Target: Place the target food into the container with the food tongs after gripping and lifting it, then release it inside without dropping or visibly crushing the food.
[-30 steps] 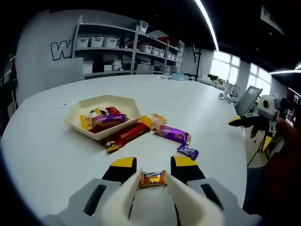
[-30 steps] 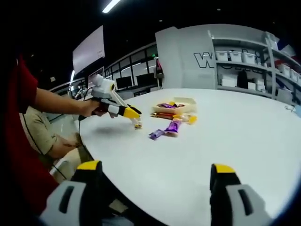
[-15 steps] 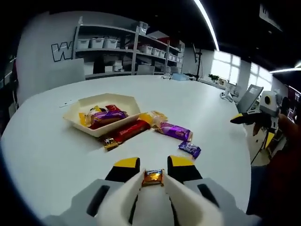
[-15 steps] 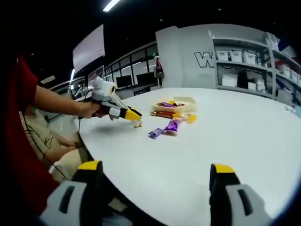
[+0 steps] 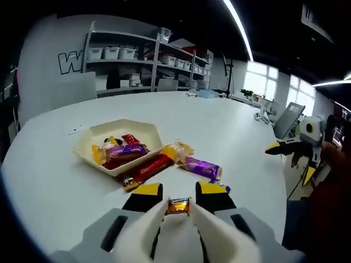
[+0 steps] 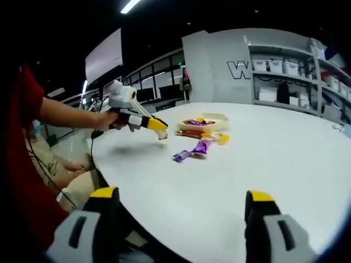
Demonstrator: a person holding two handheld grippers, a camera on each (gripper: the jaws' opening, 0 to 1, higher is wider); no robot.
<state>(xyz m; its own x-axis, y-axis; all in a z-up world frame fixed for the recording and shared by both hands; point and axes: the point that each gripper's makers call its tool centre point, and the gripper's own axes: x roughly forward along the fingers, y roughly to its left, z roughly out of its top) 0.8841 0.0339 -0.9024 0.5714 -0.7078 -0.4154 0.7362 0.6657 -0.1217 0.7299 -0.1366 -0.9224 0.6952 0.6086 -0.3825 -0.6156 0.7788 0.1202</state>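
At the bottom centre of the left gripper view, the left gripper [image 5: 178, 198] pinches a small orange-wrapped candy [image 5: 177, 205] above the white tabletop [image 5: 49, 181]. Left of centre sits the cream hexagonal container [image 5: 88, 149], holding wrapped snacks. The right gripper [image 6: 181, 205] is spread wide, holding nothing.

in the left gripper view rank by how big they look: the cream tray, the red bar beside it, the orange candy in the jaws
1. cream tray, largest
2. red bar
3. orange candy, smallest, even though it sits nearest the camera, held by the left gripper
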